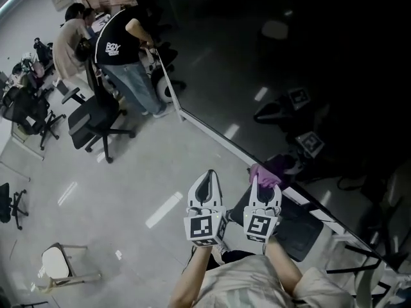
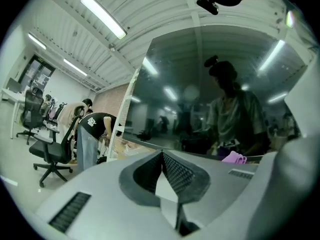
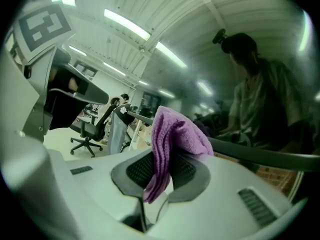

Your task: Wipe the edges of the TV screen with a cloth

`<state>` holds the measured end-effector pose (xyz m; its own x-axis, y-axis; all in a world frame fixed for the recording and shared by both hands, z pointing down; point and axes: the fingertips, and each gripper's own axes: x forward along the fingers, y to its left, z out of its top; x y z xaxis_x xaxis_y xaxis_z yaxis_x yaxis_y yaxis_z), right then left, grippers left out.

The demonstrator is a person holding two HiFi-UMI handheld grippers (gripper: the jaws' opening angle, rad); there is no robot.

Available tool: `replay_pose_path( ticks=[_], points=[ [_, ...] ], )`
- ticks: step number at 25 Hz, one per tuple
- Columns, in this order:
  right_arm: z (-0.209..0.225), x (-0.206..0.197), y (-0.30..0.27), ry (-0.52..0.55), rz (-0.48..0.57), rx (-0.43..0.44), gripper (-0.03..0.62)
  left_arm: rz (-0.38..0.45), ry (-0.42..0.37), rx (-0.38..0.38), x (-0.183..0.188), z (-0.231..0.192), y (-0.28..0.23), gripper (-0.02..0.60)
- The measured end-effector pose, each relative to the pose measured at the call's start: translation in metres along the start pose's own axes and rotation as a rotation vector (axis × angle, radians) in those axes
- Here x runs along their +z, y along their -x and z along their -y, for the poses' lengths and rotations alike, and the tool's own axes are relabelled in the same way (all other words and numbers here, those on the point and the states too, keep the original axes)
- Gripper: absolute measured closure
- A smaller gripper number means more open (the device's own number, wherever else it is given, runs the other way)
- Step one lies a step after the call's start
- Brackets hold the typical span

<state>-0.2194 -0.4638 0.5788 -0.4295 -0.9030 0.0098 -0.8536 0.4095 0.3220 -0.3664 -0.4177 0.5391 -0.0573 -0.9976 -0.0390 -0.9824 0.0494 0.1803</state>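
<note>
Pinching purple cloth (image 3: 172, 134) near TV screen (image 1: 289, 63): right gripper (image 1: 264, 188).

TV screen (image 1: 270, 50) cut off at top, right edges

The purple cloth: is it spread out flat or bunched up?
Bunched up. The purple cloth is folded into a wad, pinched in the right gripper, bulging past its jaws with one end trailing back between them.
</note>
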Motion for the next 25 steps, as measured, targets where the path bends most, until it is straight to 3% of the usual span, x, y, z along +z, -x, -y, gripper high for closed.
replay_pose_path(
  ticks=[6, 10, 15, 20, 25],
  points=[
    [-0.069, 0.026, -0.076, 0.073, -0.015, 0.030, 0.531, 0.009, 0.018, 0.004, 0.017, -0.097, -0.044, 0.566],
    [-0.093, 0.034, -0.105, 0.076, -0.023, -0.024, 0.531, -0.020, 0.020, -0.046, 0.015, -0.137, -0.062, 0.566],
    [-0.143, 0.050, -0.169, 0.047, -0.090, -0.156, 0.531, -0.047, 0.019, -0.191, 0.032, -0.217, -0.114, 0.566],
    [-0.179, 0.066, -0.212, 0.027, -0.142, -0.278, 0.531, -0.066, -0.002, -0.376, 0.049, -0.254, -0.160, 0.566],
    [-0.197, 0.079, -0.244, 0.026, -0.172, -0.373, 0.531, -0.107, 0.040, -0.477, 0.040, -0.277, -0.207, 0.566]
  ],
)
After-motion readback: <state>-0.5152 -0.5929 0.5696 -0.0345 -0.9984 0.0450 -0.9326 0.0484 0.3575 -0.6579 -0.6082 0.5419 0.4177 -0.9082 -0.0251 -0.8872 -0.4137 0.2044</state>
